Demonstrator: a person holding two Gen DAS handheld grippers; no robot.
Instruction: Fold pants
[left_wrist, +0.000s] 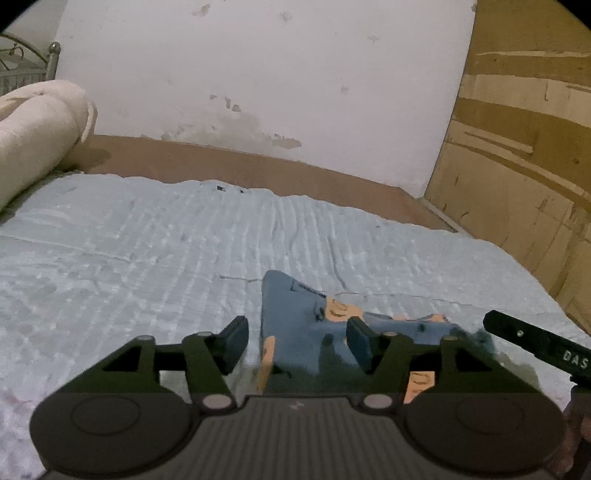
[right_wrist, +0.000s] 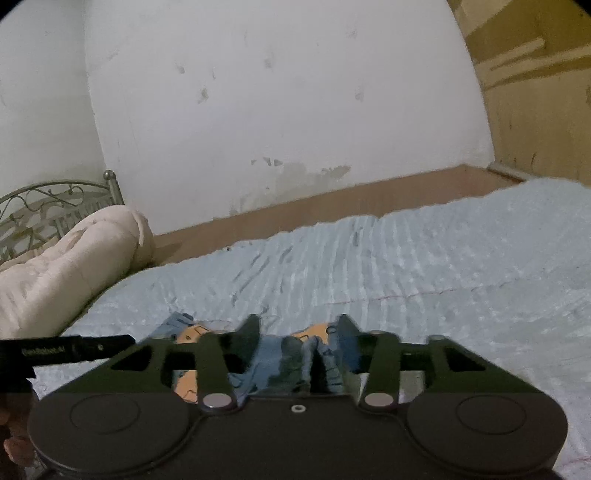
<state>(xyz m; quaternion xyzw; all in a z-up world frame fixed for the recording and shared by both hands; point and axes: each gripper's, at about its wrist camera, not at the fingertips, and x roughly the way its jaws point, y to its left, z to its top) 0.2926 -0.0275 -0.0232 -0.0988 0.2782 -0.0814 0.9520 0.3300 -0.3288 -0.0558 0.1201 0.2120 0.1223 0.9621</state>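
Black fingers of the left gripper stood apart over the blue pants, which lay bunched on the bed just ahead and ran rightward toward the other tool. From the right wrist, the right gripper likewise stood open, cloth between its fingers but not pinched.

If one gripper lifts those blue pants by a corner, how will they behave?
The blue pants lie rumpled in soft folds on the bedspread, so they would likely droop and unfold. They look thin, probably light.
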